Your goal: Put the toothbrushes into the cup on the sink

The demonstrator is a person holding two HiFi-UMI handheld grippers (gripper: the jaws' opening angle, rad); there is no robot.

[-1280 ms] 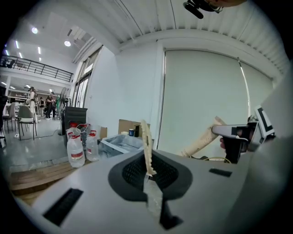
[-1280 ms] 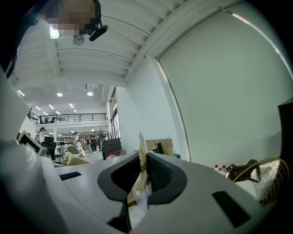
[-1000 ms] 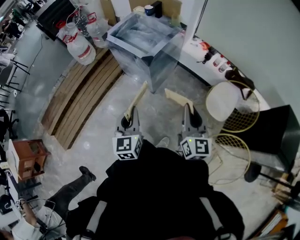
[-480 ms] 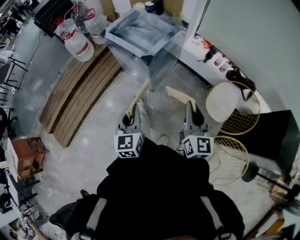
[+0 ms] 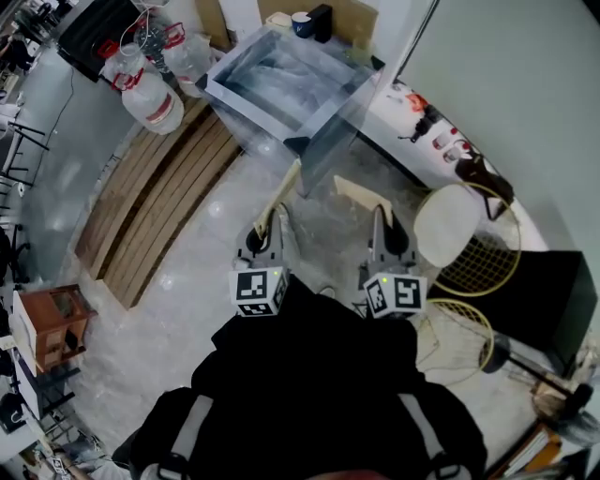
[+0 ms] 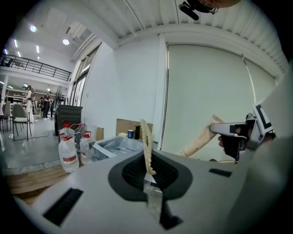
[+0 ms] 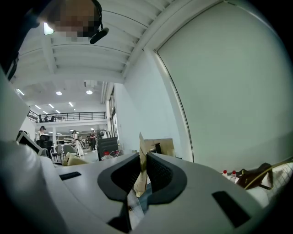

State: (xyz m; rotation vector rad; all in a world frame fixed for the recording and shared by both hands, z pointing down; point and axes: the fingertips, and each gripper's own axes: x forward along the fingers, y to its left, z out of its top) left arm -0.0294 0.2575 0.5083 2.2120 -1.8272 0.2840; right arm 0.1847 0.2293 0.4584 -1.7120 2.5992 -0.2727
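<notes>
Toothbrushes (image 5: 281, 194) pinched in left tongs (image 5: 269, 223), right tongs (image 5: 378, 216); whole sink (image 5: 251, 112) only from head view.

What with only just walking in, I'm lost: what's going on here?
A person holds a gripper in each hand. The left gripper is shut on a cream toothbrush, the right gripper on a second toothbrush. The sink stands ahead of them, a blue cup at its far edge. Neither brush is in the cup yet.

I log the cream left toothbrush (image 5: 282, 192) clamped in the left gripper (image 5: 270, 223) and the right toothbrush (image 5: 361, 194) in the right gripper (image 5: 379, 221). Both slant toward the sink (image 5: 246, 98); a blue cup (image 5: 299, 21) sits at its far edge.
</notes>
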